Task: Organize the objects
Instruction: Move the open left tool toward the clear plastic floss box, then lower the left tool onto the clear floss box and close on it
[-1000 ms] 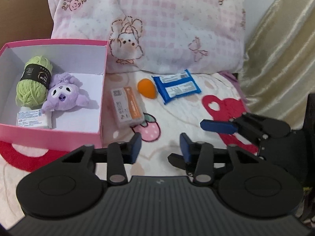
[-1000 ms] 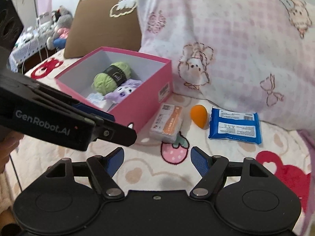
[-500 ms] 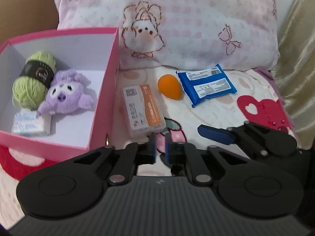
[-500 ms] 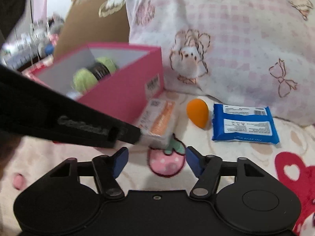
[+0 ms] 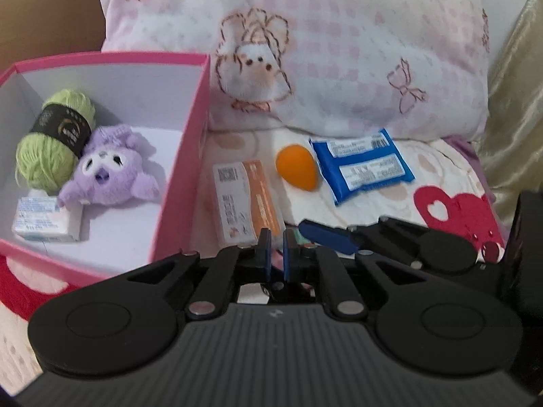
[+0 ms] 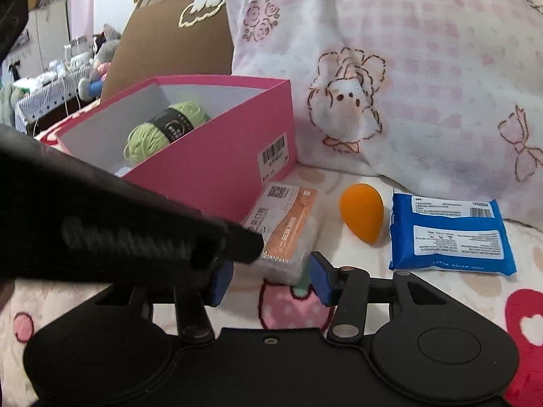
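While the left gripper [image 5: 275,249] is clenched on nothing, the right gripper's [image 6: 269,279] jaws, just closing, straddle the orange-and-white packet's [image 6: 283,229] near end, right of the pink box [image 6: 217,166]. Their shallow bite could let it slip out when lifted.

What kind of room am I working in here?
Most likely a bedroom, on a bed: a pink-checked pillow leans behind a fleece blanket printed with hearts and strawberries, and soft toys sit on a cluttered table in the background.
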Motion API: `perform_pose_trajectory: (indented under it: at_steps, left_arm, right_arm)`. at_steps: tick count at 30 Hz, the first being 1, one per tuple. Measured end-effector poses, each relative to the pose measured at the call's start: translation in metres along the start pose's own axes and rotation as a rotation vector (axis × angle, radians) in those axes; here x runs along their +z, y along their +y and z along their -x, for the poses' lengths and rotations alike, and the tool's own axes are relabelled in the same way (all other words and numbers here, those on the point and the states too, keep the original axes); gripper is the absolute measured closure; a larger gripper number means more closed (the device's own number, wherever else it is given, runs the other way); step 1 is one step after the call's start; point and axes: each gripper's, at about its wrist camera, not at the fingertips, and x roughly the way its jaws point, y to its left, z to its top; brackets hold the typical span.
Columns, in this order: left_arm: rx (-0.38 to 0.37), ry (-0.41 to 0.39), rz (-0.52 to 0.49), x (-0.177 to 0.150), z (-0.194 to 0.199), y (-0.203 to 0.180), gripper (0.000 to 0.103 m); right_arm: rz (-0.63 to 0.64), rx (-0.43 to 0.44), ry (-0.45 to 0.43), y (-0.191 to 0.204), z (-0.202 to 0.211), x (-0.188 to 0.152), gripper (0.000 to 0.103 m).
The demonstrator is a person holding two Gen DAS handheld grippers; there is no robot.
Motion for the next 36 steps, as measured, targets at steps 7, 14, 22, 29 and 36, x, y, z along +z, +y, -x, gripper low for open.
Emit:
perform_pose_trajectory:
  at_steps: [7, 14, 22, 29, 36]
  left_arm:
    - [0.025, -0.011, 0.030, 0.014, 0.001, 0.007, 0.097]
    - [0.012, 0.002, 0.055, 0.021, -0.001, 0.015, 0.097]
    - [0.017, -0.004, 0.071, 0.021, 0.001, 0.016, 0.096]
    - [-0.007, 0.011, 0.046, 0.035, -0.005, 0.020, 0.096]
    - [-0.062, 0.065, 0.029, 0.028, -0.008, 0.007, 0.095]
  right_arm:
    - [-0.102, 0.009, -0.013, -0.003, -0.017, -0.005, 0.043]
    - [-0.183, -0.006, -0.005, -0.006, -0.035, -0.006, 0.026]
    - [-0.178, -0.001, 0.017, 0.004, -0.035, -0.003, 0.025]
    - [-0.222, -0.014, -0.031, -0.010, -0.037, -0.008, 0.033]
    - [-0.215, -0.005, 0.014, -0.013, -0.008, -0.022, 0.033]
